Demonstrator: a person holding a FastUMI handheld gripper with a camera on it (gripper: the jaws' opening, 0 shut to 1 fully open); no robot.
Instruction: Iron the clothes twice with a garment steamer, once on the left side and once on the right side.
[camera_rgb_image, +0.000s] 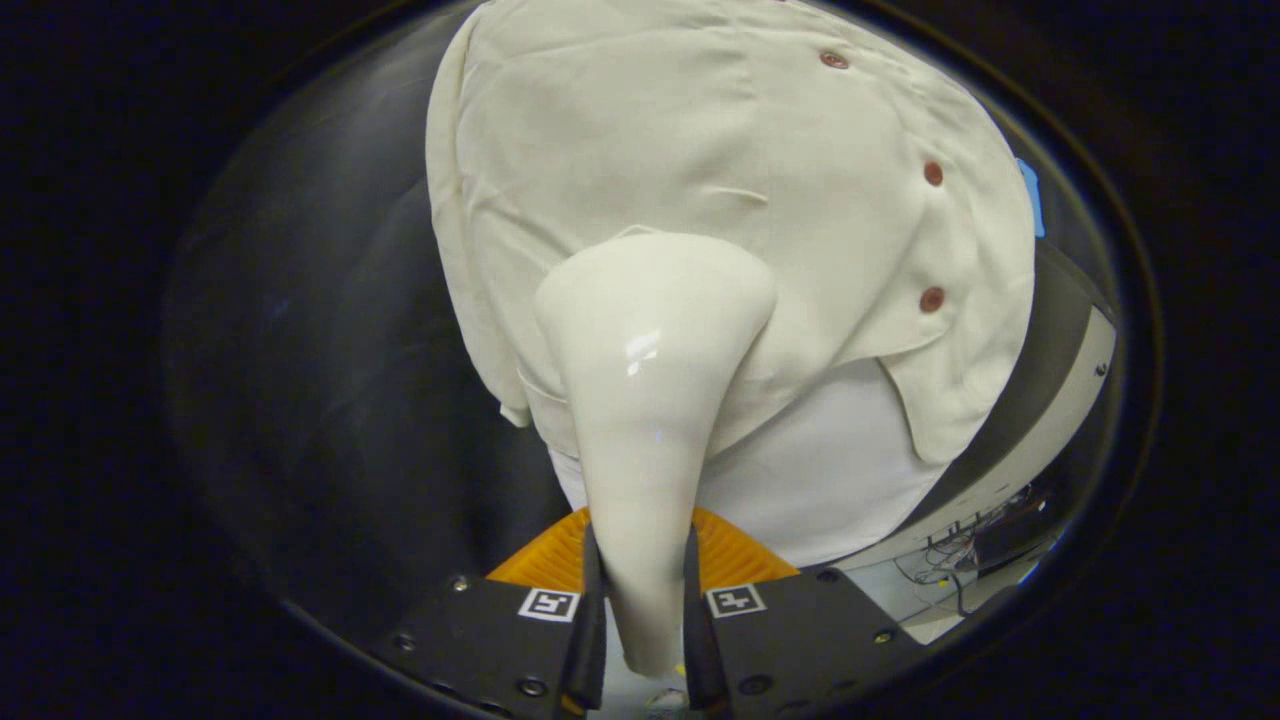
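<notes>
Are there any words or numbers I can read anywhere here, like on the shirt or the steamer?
No words or numbers can be read.
The steamer, clamped between the fingers of the gripper, is plain with no lettering.
The shirt carries buttons but no print.
Two square coded markers sit on the gripper by the fingers; they are patterns, not letters.

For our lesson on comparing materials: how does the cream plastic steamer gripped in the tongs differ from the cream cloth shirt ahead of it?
The glossy cream plastic garment steamer is smooth and catches a highlight; the cream button-up cloth shirt is matte and creased. The steamer is a narrow funnel, clamped between both fingers of the tongs; the shirt spreads wide beyond them and carries reddish-brown buttons. Both are cream.
</notes>
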